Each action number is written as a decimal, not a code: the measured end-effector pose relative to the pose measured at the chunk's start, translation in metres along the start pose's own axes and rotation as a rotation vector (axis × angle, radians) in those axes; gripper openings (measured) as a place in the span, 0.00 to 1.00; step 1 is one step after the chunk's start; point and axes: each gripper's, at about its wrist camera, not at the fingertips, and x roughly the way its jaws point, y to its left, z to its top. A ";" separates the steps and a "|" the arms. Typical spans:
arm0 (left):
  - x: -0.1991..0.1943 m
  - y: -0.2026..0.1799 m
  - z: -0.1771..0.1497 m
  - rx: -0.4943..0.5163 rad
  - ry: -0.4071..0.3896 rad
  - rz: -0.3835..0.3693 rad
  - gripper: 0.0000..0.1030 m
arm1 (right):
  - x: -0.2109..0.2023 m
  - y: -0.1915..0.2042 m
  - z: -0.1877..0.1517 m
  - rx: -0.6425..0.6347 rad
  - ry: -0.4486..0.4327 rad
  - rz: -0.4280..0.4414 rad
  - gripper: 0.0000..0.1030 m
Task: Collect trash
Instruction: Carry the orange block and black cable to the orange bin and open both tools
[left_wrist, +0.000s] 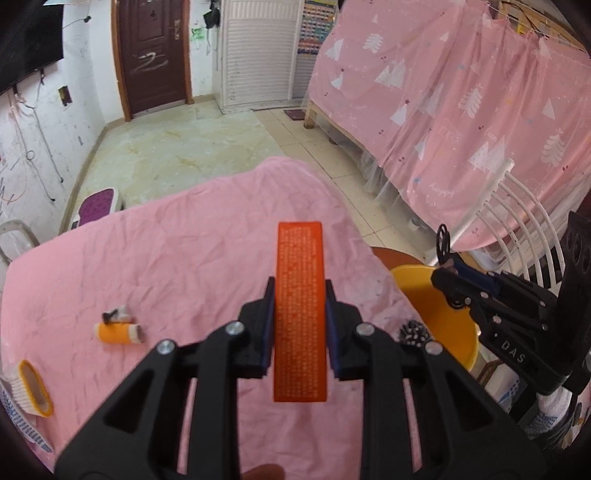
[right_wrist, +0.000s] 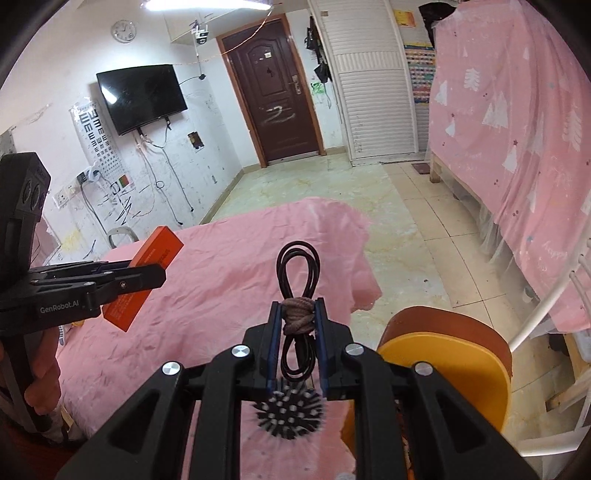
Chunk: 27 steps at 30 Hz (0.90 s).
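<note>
My left gripper is shut on a long orange box printed with small text and holds it above the pink-covered table. The right wrist view shows the same orange box in the left gripper at the left. My right gripper is shut on a coiled black cable tied with brown cord. A black spiky ball shows blurred just under it; I cannot tell whether it hangs from the cable. A yellow bin stands by the table's right edge, below the right gripper.
On the cloth lie a small orange bottle, a little dark scrap and an orange-rimmed cup at the left edge. A white chair back and a pink curtained bed fill the right. A purple stool stands on the floor.
</note>
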 end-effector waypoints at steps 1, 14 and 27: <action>0.003 -0.009 0.001 0.016 0.006 -0.016 0.21 | -0.002 -0.006 -0.001 0.013 -0.003 -0.009 0.07; 0.045 -0.131 0.009 0.228 0.090 -0.146 0.21 | -0.029 -0.105 -0.039 0.180 -0.017 -0.085 0.07; 0.062 -0.184 0.011 0.291 0.106 -0.160 0.58 | -0.038 -0.137 -0.055 0.245 -0.024 -0.080 0.08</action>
